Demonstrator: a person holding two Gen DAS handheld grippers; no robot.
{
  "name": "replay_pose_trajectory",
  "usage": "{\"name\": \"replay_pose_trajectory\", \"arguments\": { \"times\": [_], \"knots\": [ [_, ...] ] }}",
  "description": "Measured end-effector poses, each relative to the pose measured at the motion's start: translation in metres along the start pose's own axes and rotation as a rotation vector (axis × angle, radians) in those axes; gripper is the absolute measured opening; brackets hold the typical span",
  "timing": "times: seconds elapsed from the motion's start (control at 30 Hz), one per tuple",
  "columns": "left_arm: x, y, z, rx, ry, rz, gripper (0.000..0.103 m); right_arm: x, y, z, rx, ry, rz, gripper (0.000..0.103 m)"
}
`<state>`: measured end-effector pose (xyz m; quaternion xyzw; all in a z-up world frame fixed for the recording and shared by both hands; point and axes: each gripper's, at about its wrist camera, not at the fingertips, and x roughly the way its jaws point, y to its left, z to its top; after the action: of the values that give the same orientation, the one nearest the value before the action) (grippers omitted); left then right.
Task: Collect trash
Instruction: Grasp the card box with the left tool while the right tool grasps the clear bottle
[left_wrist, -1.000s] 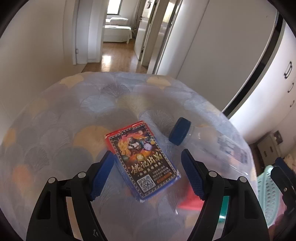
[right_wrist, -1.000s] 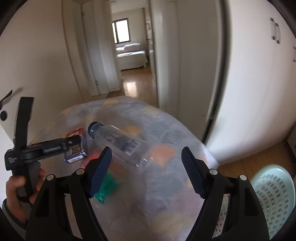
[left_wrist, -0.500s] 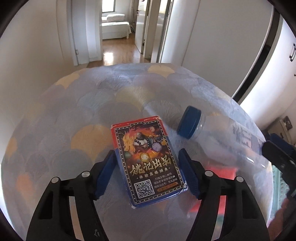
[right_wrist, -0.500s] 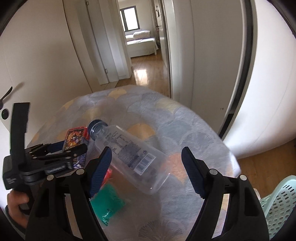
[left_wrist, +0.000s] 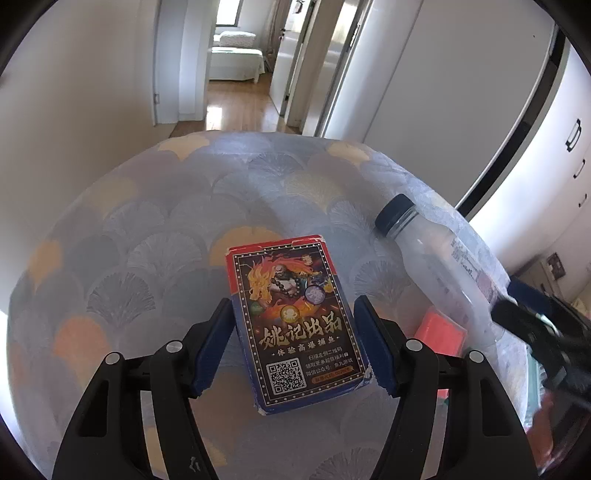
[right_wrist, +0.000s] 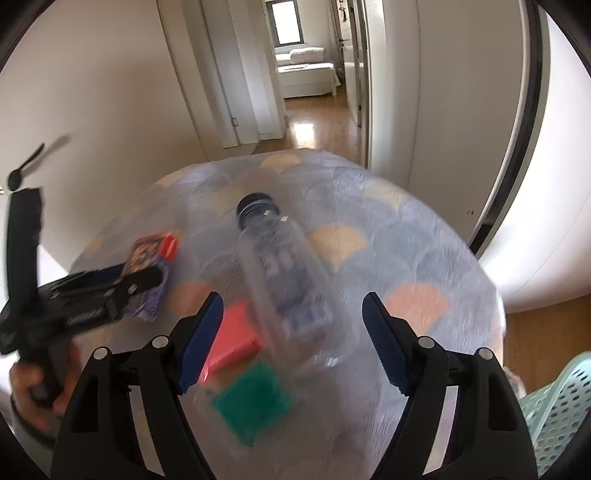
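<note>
A flat card box (left_wrist: 295, 325) with a red top edge, blue sides, a fiery picture and a QR code lies on the table (left_wrist: 147, 229) between the left gripper (left_wrist: 295, 343)'s fingers, which bracket it closely with small gaps, while the right gripper (right_wrist: 293, 332)'s wide-spread fingers straddle a clear, dark-capped bottle (right_wrist: 284, 280).

My table (left_wrist: 155, 206) is round and wears a cloth printed with grey, yellow and orange fan scallops. A card box (left_wrist: 295, 325) lies flat near my edge, face up. To its right a clear plastic bottle (left_wrist: 436, 266) lies on its side, dark cap pointing far. Near the bottle's base sit a red packet (right_wrist: 232, 339) and, nearer still, a green packet (right_wrist: 251, 402).
</note>
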<state>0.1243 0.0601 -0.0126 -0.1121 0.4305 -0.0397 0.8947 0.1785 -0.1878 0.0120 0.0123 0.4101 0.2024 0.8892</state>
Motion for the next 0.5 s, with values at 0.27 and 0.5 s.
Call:
{"name": "replay_pose_trajectory", "arguments": {
  "times": [0.27,0.5],
  "knots": [
    [-0.003,0.000,-0.002,0.024,-0.014,-0.014,0.065,0.043,0.014,0.009,-0.069,0.049,-0.068,0.066],
    [-0.016,-0.013,-0.001,0.073,-0.037,-0.042,0.065,0.030,0.015,0.005,-0.066,0.013,-0.055,0.054]
  ]
}}
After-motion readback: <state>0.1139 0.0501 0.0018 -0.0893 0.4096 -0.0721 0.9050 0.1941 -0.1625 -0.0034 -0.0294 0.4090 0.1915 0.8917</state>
